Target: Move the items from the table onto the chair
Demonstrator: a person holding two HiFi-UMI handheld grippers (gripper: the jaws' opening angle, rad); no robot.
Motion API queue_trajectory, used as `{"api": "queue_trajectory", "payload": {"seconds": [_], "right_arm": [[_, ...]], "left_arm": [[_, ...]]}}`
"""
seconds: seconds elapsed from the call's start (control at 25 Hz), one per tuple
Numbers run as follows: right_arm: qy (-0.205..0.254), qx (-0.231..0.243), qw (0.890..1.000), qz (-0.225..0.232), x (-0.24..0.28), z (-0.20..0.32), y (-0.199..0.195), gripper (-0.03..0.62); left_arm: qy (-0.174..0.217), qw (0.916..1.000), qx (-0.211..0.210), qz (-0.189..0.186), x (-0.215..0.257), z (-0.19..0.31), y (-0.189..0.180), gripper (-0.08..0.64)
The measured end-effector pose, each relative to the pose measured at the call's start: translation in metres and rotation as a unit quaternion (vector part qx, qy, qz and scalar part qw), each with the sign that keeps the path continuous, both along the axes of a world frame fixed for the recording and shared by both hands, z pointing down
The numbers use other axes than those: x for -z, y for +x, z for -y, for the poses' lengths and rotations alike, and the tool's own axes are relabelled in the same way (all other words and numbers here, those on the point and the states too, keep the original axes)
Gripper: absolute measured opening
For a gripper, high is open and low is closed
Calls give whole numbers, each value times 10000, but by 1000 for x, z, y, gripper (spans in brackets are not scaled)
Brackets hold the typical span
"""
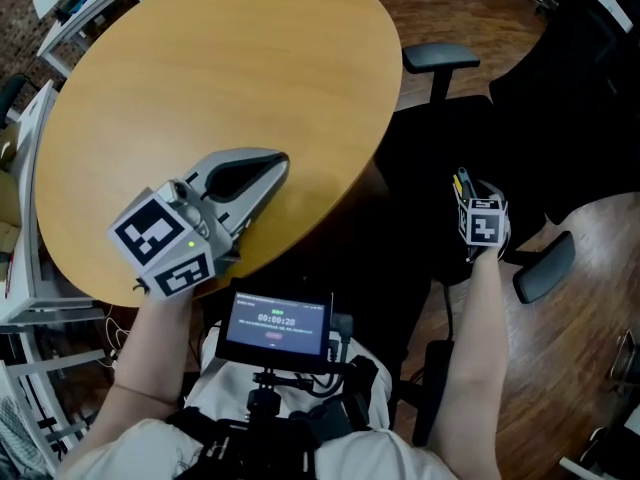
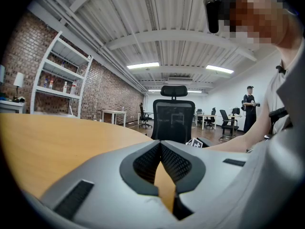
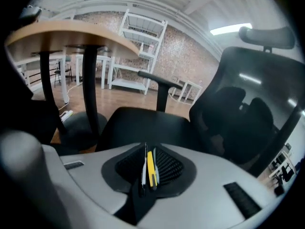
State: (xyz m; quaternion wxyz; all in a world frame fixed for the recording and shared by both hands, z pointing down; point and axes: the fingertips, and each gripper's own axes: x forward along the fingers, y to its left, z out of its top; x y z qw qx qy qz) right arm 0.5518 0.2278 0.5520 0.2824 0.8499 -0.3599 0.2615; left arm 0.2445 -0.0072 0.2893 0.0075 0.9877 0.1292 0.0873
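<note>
right gripper (image 1: pixel 468 190) is out over the office chair (image 3: pixel 138 120), at 3 o'clock from the bench (image 1: pixel 220 58) in the head view. its fingers stand a narrow slot apart and the slot is filled by a small bundle of pens (image 3: pixel 151 168). the pads sit against it on both sides, so i call that a hold. in the right gripper view the pens run 12 to 6, long axis along the fingers, and the seat lies just past them at 12. one is yellow, one grey, one white with a black end, all slim and smooth, so i'd expect them to roll once let go. left gripper (image 1: pixel 268 171) hangs over the bench at 9 o'clock, fingers pressed together on nothing, well apart from the chair.
</note>
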Motion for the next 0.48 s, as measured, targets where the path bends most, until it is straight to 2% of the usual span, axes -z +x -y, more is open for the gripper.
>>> {"api": "queue_trajectory", "payload": {"seconds": [0.04,0.08,0.28,0.4,0.48], "right_arm": [[157,42,9997,-162,18,7,-2,30],[299,118,9990,-316,36,15,-4,11],[1215,735,9879,-626,123,60,-35,6],[1939,1260,9715,-523,173,90,-65,6],[2444,1693,9539,-416,208,110,-90,6]], "left_arm": [[1,10000,1,5,-1,0,0,9],[2,10000,3,9,-2,1,0,9],[-3,10000,3,17,-4,1,2,9],[-6,10000,8,15,-5,0,3,9],[-3,10000,12,15,-5,-1,5,9]]}}
